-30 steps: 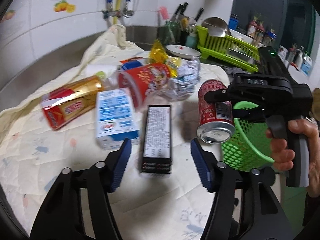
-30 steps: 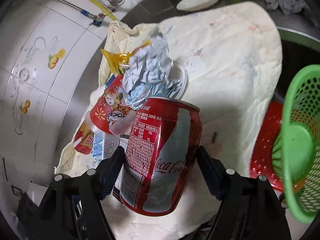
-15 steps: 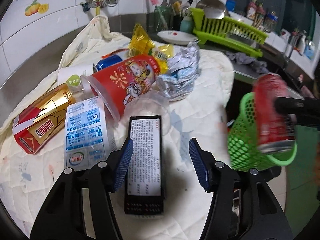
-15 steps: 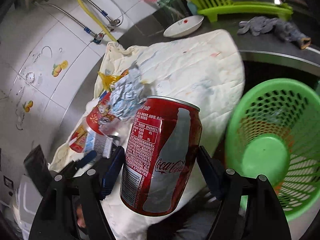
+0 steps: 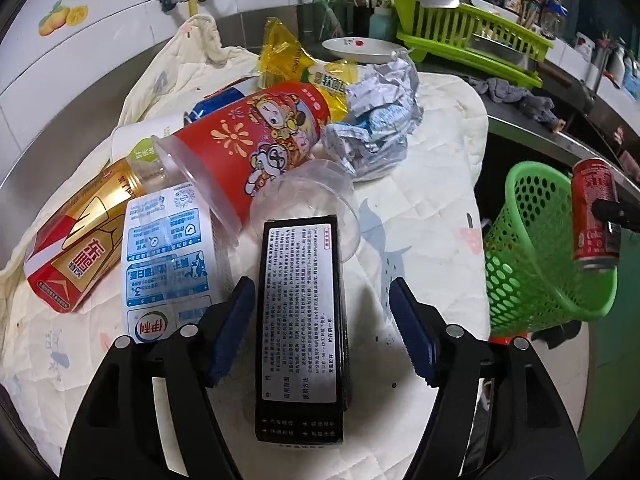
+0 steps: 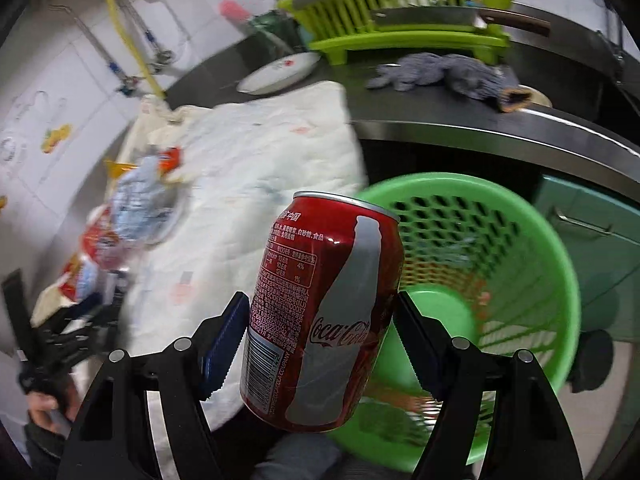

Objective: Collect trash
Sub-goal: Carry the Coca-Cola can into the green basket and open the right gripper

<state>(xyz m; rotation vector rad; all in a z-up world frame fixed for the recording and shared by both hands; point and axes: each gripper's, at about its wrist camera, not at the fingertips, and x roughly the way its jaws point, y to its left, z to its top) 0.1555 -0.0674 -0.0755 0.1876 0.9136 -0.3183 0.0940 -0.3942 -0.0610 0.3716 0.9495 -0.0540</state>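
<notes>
Left wrist view, read from left to right: golden drink carton (image 5: 76, 240), blue-and-white milk carton (image 5: 164, 256) and red printed cup (image 5: 256, 140) lying untouched on the quilted cloth (image 5: 432, 184), as one second ago. Lower and closer now over the black box (image 5: 300, 308) with the left gripper (image 5: 320, 320); jaws opening, box between the blue pads but not pressed by them, so not yet held. Behind the box, clear plastic cup (image 5: 308, 192) on its side, then crumpled foil (image 5: 376, 120). Further right, biggest change: cola can (image 6: 324, 312), a second ago hanging beside the pile over the cloth, now carried off the table edge and hanging above the mouth of the green basket (image 6: 560, 260), clamped firmly across its body in the right gripper (image 6: 320, 332). Meaning for the task, probably: first piece ready to drop, only a release needed, and next piece already lined up for the other hand. Basket apparently empty inside, most of the trash left to collect. Around: cloth spread over a steel counter (image 6: 460, 120), white tiled wall (image 5: 100, 12) with fruit stickers behind, white plate (image 5: 356, 48), green dish rack (image 5: 480, 48) and grey rag (image 6: 440, 72) on the counter further back.
</notes>
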